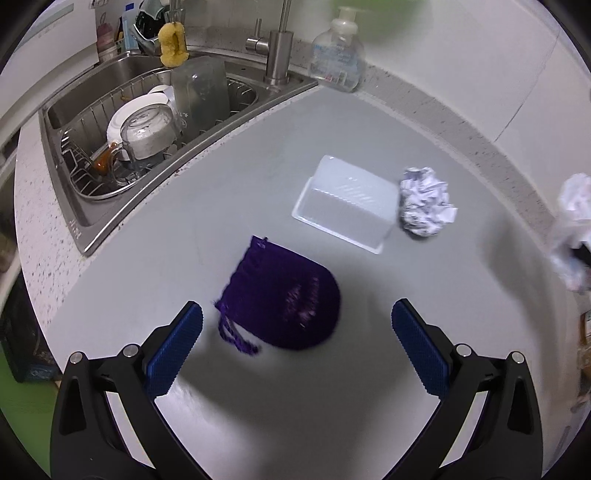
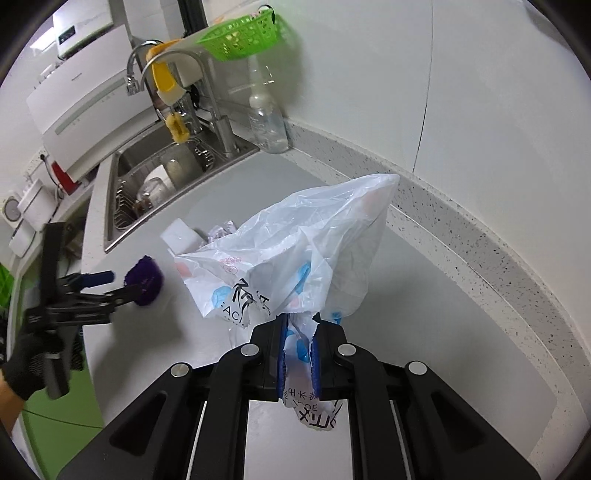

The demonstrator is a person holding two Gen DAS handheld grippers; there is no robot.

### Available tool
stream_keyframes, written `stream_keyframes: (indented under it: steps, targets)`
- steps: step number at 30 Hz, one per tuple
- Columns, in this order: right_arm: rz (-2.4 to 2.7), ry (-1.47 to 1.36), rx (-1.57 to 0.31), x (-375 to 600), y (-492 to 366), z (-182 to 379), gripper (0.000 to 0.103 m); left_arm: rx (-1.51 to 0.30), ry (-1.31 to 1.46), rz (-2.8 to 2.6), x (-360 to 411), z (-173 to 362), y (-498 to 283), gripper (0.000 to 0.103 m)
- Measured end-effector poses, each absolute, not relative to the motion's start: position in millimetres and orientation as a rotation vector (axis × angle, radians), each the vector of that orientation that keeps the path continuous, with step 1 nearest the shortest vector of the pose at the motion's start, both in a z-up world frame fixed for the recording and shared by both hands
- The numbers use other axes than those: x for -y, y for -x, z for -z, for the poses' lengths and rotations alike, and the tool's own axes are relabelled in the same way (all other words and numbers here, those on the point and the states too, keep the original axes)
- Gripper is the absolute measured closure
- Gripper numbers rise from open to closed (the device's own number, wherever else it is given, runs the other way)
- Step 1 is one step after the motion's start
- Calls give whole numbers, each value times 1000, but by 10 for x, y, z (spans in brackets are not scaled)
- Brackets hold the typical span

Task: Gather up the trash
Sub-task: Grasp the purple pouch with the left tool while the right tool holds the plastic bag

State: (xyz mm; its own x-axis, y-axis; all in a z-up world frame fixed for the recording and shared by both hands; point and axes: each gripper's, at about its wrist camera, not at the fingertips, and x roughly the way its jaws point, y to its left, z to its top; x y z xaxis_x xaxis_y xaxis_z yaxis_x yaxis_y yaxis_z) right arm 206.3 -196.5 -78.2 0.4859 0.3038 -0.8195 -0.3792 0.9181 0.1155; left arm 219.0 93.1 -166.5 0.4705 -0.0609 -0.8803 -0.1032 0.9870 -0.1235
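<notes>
A purple drawstring pouch (image 1: pixel 284 302) lies on the grey counter, just ahead of my left gripper (image 1: pixel 295 317), which is open and empty with the pouch between its blue pads. Beyond it lie a white plastic tray (image 1: pixel 347 203) upside down and a crumpled paper ball (image 1: pixel 424 201). My right gripper (image 2: pixel 299 332) is shut on a white printed plastic bag (image 2: pixel 295 251) and holds it up above the counter. The bag also shows at the right edge of the left wrist view (image 1: pixel 572 229). In the right wrist view the pouch (image 2: pixel 144 281) sits at the left gripper's tips (image 2: pixel 110 284).
A steel sink (image 1: pixel 92 206) with a dish rack of dishes lies at the far left, with a tap (image 1: pixel 279 48) and a soap bottle (image 1: pixel 340 51) behind. A green basket (image 2: pixel 240 35) hangs on the wall. The counter's speckled edge runs along the left.
</notes>
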Motion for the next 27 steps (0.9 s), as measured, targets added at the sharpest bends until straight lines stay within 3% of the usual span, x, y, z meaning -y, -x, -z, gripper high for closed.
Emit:
stream_keyframes:
  steps: [11,17,18,19,21,27]
  targets:
    - [-444,90,-975,1900,-2036,695,93,-1098,69,-38,-899,1859,-2339,3]
    - [-459,98,-977,1835,-2049,700,93,-1072,17,-95,-876,1865,-2299,30]
    - [-462,100,-979,1819,-2052,709,93,-1067,20,-106,-903,1848,-2285,41]
    - [-464,102,-979,1813,-2054,714,93,-1062,19,-107,-923,1830,-2272,62]
    - [-471,106,-983,1777,-2045,727,93,-1066,22,-76,-927,1796,-2259,89]
    - [-501,112,-978,1658,-2005,706,93,-1072,63,-60,-939,1708,-2148,93]
